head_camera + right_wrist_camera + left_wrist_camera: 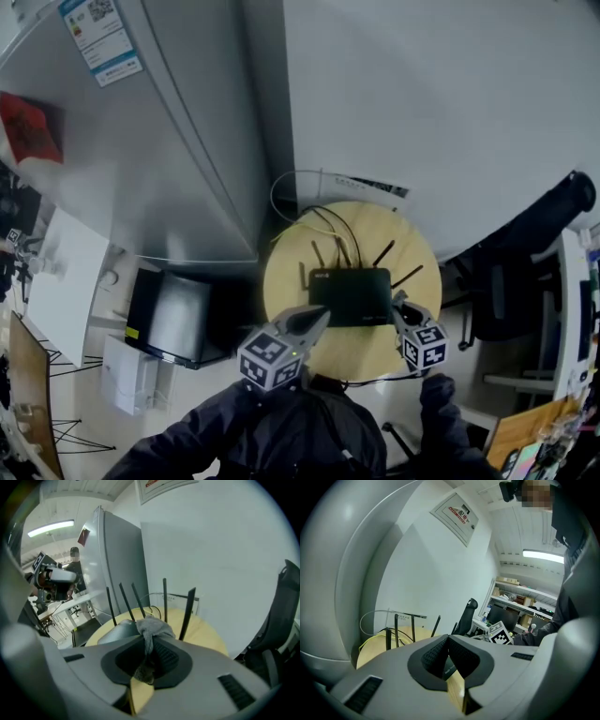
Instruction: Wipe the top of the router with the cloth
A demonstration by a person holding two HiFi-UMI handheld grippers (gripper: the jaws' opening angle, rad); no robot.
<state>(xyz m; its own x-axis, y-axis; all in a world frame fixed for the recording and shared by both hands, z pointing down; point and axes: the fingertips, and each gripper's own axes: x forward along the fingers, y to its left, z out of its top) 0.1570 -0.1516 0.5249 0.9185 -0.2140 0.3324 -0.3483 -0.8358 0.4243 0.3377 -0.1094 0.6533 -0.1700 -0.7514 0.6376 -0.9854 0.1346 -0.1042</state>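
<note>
A black router [352,292] with several upright antennas [165,599] lies on a small round wooden table [286,272]. In the right gripper view its glossy top [115,632] shows just beyond the jaws. My right gripper [149,641] is shut on a grey cloth [152,627], which bunches out past the tips over the router's right end. In the head view this gripper [397,302] sits at the router's right edge. My left gripper [323,317] is at the router's near left corner. Its jaws [447,641] are shut, with nothing between the pads.
A tall grey cabinet [178,141] stands left of the table, with a black box [173,314] on the floor beside it. A black office chair [525,272] is to the right. Yellow and white cables [300,202] loop behind the router against the white wall.
</note>
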